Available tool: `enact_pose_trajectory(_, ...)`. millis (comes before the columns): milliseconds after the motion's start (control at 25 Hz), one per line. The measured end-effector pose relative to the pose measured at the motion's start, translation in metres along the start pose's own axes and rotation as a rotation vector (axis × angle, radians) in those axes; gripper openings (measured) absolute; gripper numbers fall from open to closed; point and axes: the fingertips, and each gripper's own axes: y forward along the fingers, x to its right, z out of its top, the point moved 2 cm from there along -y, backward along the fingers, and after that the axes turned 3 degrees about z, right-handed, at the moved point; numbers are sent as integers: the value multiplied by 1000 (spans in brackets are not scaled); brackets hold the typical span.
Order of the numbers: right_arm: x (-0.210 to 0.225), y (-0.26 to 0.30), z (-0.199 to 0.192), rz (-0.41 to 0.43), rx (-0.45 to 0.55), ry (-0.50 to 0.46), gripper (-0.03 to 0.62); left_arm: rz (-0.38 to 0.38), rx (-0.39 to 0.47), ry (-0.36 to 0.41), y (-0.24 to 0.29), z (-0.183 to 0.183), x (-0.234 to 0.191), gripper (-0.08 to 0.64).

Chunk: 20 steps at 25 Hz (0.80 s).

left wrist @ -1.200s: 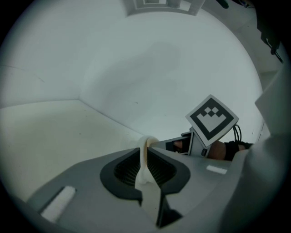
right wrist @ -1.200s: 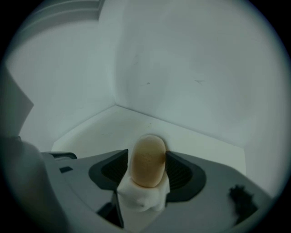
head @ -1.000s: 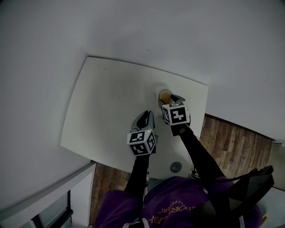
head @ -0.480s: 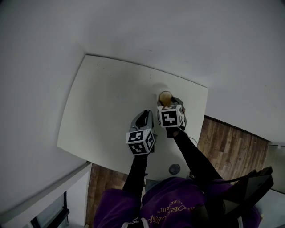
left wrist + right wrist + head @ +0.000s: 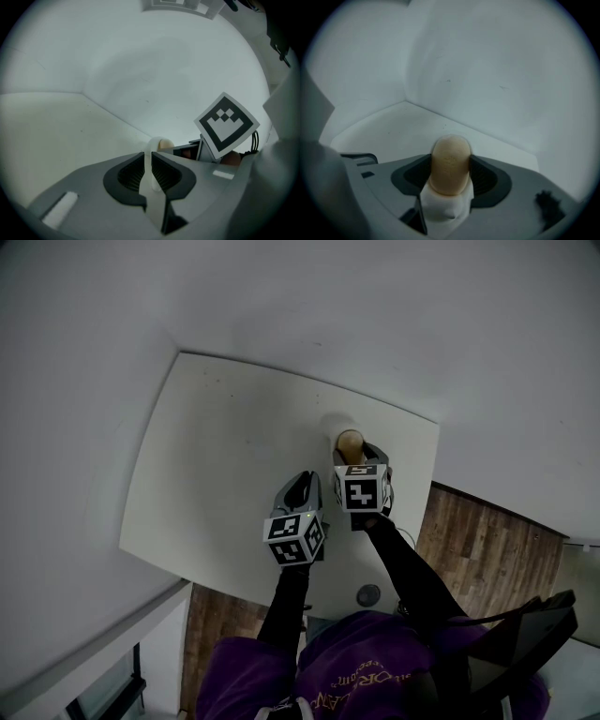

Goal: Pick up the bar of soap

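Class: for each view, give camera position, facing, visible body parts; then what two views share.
Head view: on the head, steeply down at the white table; dark sleeves, purple top.
Left gripper view: on the left gripper, along its near-shut jaws; no clear body.
Right gripper view: on the right gripper, along its jaws; no body.
Shared: tan oval bar of soap, all three.

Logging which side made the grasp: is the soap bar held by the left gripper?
No, the bar of soap sits clamped between the right gripper's jaws in the right gripper view.
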Motion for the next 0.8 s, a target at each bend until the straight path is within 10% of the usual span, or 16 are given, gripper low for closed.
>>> enact_pose_trajectory(800,7,-33,32,44,230,59,256,-25,39,-2,0,12,-4,52)
